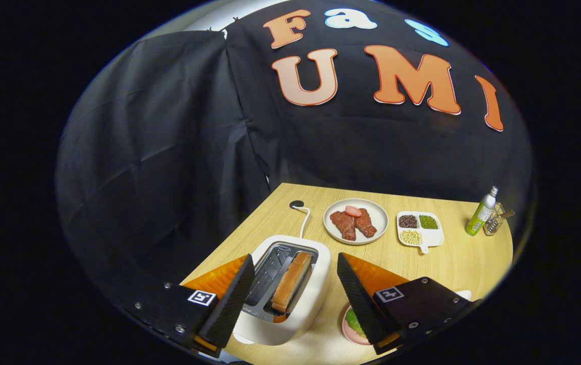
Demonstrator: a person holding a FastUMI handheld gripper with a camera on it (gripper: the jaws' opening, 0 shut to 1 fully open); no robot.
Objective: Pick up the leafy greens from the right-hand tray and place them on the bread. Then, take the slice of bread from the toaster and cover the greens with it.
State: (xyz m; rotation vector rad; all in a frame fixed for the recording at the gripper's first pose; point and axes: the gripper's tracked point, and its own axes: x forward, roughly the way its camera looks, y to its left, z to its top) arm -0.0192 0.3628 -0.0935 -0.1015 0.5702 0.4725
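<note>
A white toaster (316, 284) stands on the wooden table (447, 263), and a slice of bread (291, 282) rests upright in its right slot. My gripper (293, 289) hangs open above the toaster, with the slice in the gap between the fingers and nothing held. Under the right finger (356, 299) a pink plate (347, 329) shows a bit of leafy greens (354, 321), mostly hidden by that finger.
Beyond the toaster sits a round plate (356, 221) with pieces of meat. To its right are a white divided tray (419, 229) of beans, a green spray bottle (481, 212) and a small rack (496, 222). The toaster's white cord (304, 219) runs to a table grommet.
</note>
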